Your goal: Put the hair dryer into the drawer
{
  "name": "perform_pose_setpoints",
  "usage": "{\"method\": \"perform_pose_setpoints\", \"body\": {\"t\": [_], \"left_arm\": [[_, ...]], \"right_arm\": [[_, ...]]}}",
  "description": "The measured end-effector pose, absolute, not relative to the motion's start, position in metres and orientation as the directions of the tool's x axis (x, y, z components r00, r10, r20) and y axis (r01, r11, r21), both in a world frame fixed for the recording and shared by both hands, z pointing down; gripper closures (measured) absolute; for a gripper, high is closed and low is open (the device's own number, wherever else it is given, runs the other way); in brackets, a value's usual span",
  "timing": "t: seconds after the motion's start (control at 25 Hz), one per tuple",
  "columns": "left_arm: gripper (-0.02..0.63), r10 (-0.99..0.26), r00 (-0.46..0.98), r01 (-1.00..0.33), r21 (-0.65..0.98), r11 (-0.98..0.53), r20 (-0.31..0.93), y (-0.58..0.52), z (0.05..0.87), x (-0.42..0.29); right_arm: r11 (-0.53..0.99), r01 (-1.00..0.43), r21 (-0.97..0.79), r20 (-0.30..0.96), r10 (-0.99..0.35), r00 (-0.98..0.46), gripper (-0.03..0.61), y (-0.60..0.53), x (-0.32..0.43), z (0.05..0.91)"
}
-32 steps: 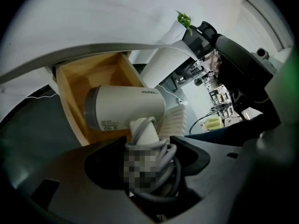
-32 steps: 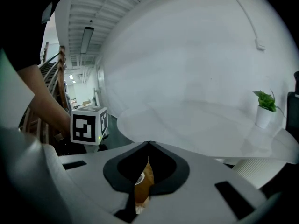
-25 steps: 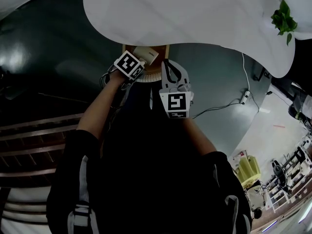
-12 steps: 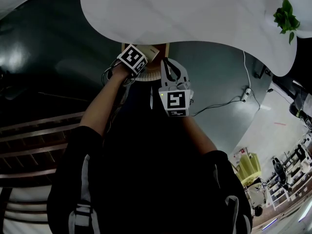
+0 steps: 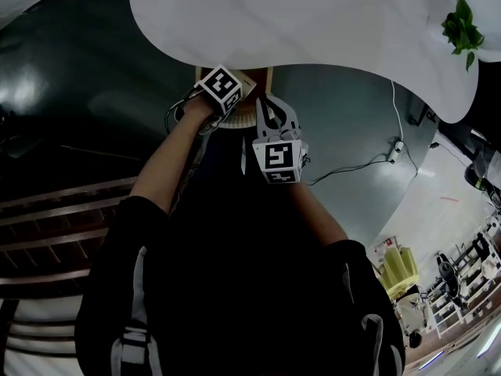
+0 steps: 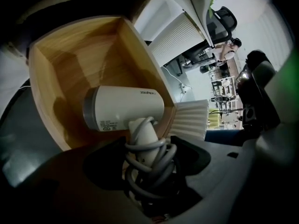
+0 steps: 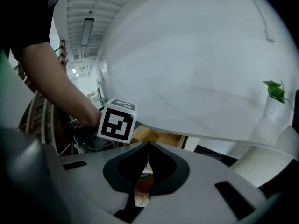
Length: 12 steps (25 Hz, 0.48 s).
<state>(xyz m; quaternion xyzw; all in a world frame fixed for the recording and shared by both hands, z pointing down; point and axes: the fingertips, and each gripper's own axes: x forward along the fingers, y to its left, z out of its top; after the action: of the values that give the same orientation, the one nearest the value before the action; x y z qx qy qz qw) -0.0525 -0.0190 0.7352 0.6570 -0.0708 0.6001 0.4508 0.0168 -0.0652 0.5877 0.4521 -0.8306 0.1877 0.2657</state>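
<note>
Dark floor (image 5: 70,69) and a white table (image 5: 313,22) frame the head view. Nearest, my right gripper (image 5: 268,104) hangs empty, jaws pressed together. Just past it, my left gripper (image 6: 147,148) pinches the dryer (image 6: 124,108) by its cord-wrapped handle (image 6: 142,134). Since a second ago that gripper has tipped steeper toward the open drawer (image 6: 60,64), so the dryer now hangs within its wooden walls; letting go looks like the next step.
</note>
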Motion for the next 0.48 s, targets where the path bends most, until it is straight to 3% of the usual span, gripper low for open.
{"method": "perform_pose_setpoints", "body": {"t": [0.48], "left_arm": [[0.291, 0.443, 0.281, -0.675, 0.503, -0.539, 0.851, -0.0186, 0.7379, -0.0458]], "right_arm": [[0.52, -0.851, -0.07, 0.603, -0.657, -0.452, 0.555, -0.0669, 0.0184, 0.5858]]}}
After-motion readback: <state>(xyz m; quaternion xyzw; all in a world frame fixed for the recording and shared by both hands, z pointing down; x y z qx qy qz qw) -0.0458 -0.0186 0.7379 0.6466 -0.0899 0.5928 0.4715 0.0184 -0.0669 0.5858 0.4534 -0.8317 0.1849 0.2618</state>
